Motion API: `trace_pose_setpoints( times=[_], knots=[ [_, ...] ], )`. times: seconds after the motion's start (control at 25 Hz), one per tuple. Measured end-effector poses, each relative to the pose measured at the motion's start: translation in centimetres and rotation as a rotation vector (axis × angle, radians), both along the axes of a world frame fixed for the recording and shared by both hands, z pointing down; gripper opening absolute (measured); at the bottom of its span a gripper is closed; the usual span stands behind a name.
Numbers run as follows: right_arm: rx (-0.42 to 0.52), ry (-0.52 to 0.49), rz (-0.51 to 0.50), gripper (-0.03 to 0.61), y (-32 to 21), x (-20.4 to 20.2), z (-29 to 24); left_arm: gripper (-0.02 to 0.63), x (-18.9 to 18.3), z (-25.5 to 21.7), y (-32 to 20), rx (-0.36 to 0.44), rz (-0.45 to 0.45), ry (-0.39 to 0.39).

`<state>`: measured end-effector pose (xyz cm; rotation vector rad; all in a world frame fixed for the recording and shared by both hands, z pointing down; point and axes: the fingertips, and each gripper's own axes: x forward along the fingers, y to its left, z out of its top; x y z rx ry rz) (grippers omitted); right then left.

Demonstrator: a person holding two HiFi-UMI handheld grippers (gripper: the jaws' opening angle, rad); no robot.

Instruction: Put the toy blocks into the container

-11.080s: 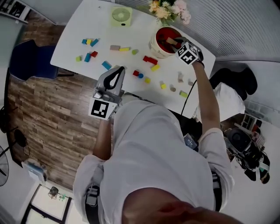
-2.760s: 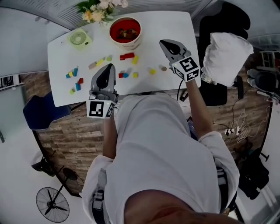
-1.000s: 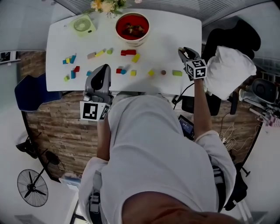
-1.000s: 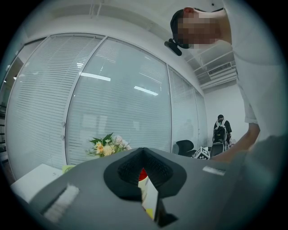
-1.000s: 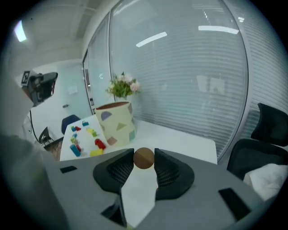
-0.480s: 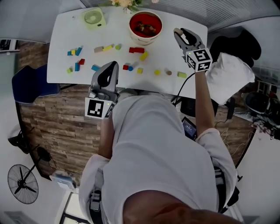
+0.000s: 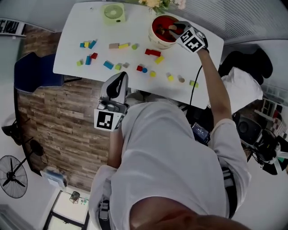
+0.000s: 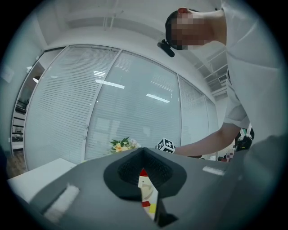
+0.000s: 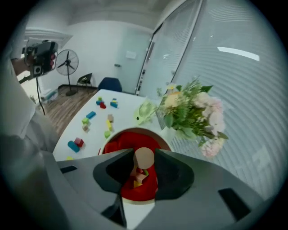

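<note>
My right gripper [image 7: 173, 28] hangs over the red bowl [image 7: 155, 37] at the table's far side, shut on a tan round block [image 9: 144, 157]. In the right gripper view the block sits between the pads above the bowl's red inside [image 9: 118, 143], where several blocks lie. Loose blocks stay scattered on the white table [image 7: 135, 31]: a blue one [image 7: 108, 65], a red one [image 7: 153, 52], a yellow one [image 7: 159, 59], a green one [image 7: 194, 83]. My left gripper [image 7: 118, 81] hovers at the table's near edge, jaws together, holding nothing.
A green fan [image 7: 113, 12] and a bunch of flowers [image 7: 159, 3] stand at the table's far edge beside the bowl. A blue chair [image 7: 33, 72] is at the left, wooden floor below the near edge.
My right gripper has swung from the table's right end to over the red bowl, carrying the tan block. The left gripper has stayed by the near edge.
</note>
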<state>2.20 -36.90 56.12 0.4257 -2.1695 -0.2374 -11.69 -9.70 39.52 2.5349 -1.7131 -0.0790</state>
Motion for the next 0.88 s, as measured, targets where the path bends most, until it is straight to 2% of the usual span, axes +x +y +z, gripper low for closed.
trace_pose_setpoints(
  times=[0.16, 0.32, 0.48, 0.64, 0.72, 0.88],
  knots=[
    [-0.074, 0.308, -0.162, 0.143, -0.1, -1.4, 5.1, -0.005, -1.4, 0.2, 1.6, -0.011, -0.062, 0.007],
    [-0.097, 0.604, -0.353, 0.143, -0.5, -1.3, 9.4, -0.005, -2.4, 0.3, 2.7, -0.018, -0.114, 0.008],
    [-0.127, 0.783, -0.479, 0.143, -0.4, -0.5, 11.9, -0.005, -2.8, 0.2, 3.1, -0.019, -0.142, 0.003],
    [-0.168, 0.787, -0.492, 0.15, 0.3, -0.4, 12.6, -0.005, -2.3, -0.4, 3.1, -0.015, -0.141, 0.008],
    [-0.171, 0.766, -0.476, 0.196, 0.6, -0.5, 12.4, -0.005, -1.9, -0.3, 2.9, -0.011, -0.126, -0.003],
    [-0.155, 0.624, -0.449, 0.186, 1.0, -1.7, 11.0, -0.005, -1.2, -0.2, 2.3, -0.004, -0.093, -0.012]
  ],
)
